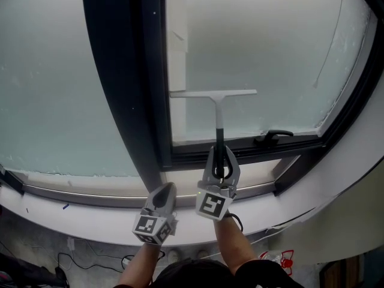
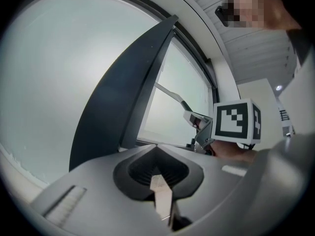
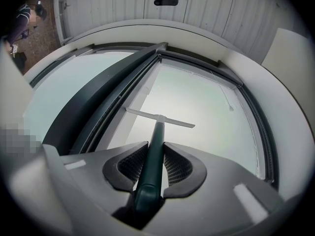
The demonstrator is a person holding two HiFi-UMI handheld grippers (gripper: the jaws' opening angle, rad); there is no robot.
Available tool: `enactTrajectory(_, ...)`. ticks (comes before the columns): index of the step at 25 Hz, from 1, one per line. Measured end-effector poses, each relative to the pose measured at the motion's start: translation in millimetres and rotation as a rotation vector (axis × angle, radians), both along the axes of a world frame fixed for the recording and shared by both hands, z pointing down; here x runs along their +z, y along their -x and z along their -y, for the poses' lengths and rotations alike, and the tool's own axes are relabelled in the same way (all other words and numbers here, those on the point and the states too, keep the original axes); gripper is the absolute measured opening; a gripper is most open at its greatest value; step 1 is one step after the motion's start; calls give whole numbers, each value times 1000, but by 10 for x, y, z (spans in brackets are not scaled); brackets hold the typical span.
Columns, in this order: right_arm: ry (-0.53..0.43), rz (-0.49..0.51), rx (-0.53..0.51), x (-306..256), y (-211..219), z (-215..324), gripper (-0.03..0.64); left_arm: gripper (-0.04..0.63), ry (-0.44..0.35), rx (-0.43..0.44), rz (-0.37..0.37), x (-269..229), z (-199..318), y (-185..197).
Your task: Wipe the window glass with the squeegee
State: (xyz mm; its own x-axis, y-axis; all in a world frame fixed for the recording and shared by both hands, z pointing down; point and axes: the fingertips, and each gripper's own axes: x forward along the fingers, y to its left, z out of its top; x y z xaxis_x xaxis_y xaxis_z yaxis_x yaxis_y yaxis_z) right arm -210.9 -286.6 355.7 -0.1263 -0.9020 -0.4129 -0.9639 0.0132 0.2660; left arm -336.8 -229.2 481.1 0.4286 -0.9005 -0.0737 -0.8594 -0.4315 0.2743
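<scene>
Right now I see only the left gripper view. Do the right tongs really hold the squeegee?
Observer: Yes. The right gripper view shows the right tongs shut on the squeegee.
Operator: Where is the blade on the glass?
Observer: In the head view the blade sits level, low on the right pane, its left end close to the dark frame.

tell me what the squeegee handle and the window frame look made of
Squeegee handle: likely moulded plastic, dark green, smooth with a soft sheen. Window frame: probably painted or coated metal, dark and matte, with straight, crisp profiles.
</scene>
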Motion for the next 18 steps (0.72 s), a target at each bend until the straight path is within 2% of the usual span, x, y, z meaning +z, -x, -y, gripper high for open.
enactTrajectory(4,10,-3,2,56,-5,-9,98,-2,-13,-2,-3,90,9,23)
enactTrajectory(18,47,0,0,276,8,-73,98,-2,23,-9,-10,197,-18,29)
